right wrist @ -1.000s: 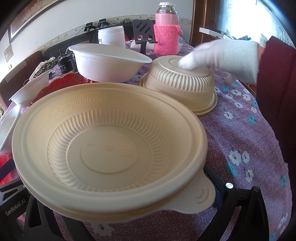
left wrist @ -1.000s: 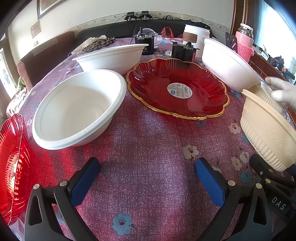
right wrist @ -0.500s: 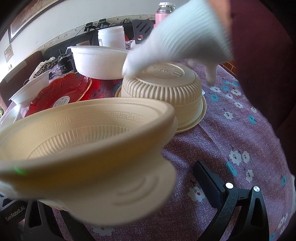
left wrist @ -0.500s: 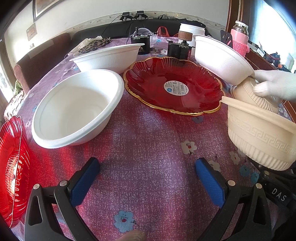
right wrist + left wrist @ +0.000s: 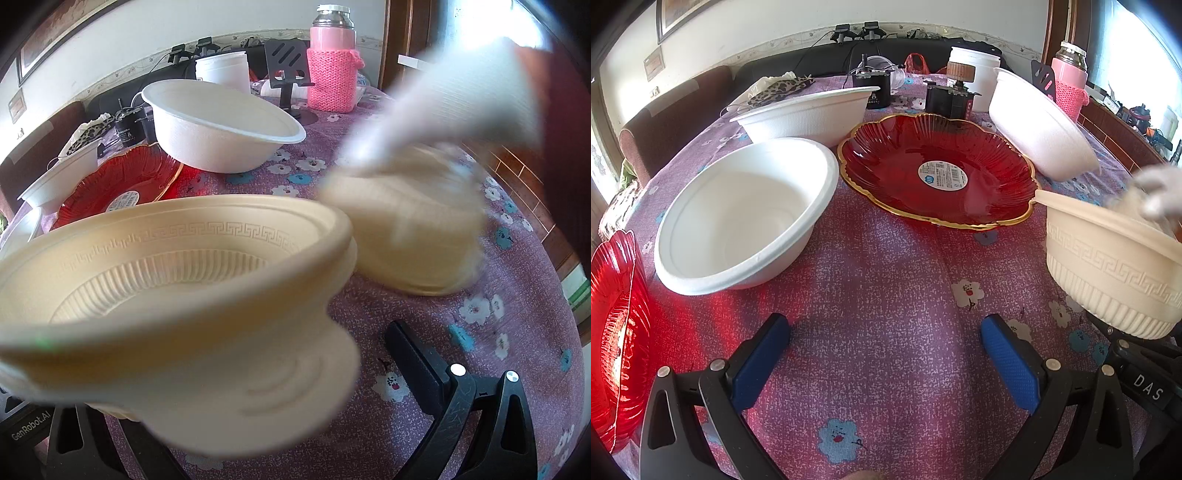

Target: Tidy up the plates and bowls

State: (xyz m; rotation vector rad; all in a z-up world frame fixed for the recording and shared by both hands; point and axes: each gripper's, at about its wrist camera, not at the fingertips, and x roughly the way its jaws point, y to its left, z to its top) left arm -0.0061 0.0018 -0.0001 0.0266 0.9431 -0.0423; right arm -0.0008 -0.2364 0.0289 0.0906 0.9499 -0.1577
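Note:
My left gripper hangs open over bare purple cloth, with nothing between its blue pads. A cream bowl rides rim-up on my right gripper. It fills the near view and hides the left finger, and the right finger shows beside it. From the left wrist, this cream bowl sits at the right, just above the right gripper's body. A gloved hand rests on a second, upturned cream bowl, which is blurred. Three white foam bowls surround a gold-rimmed red plate.
Another red plate lies at the table's left edge. At the back stand a pink knitted bottle, a white jar, a black stand and black boxes. A dark sleeve fills the right side.
The cream bowl on my right gripper has tipped from facing the camera to rim-up. The gloved hand has shifted the upturned cream bowl, which is now blurred. My left gripper stays open.

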